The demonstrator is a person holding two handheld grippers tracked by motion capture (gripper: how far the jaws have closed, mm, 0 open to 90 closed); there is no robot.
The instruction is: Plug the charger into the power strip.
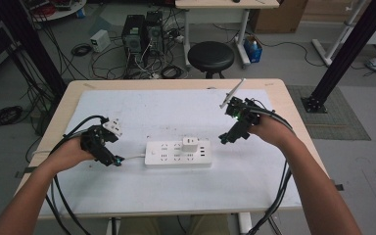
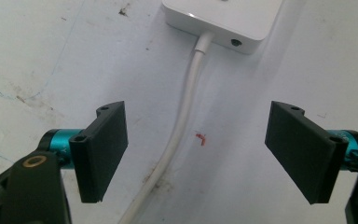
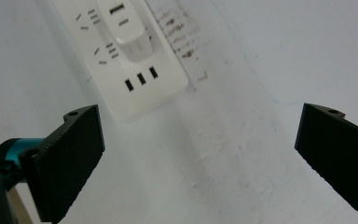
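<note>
White power strip [image 1: 178, 153] lies mid-desk with a charger [image 1: 190, 144] plugged in. Left gripper [image 1: 116, 160] hovers at its cord end, jaws half-wide and empty, perhaps steadying; right gripper [image 1: 223, 138], jaws wide, empty, stands off its other end.

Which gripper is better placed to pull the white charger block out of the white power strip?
Probably the right gripper: open, empty, near the charger block on the power strip. The left gripper straddles the strip's cord at the far end.
</note>
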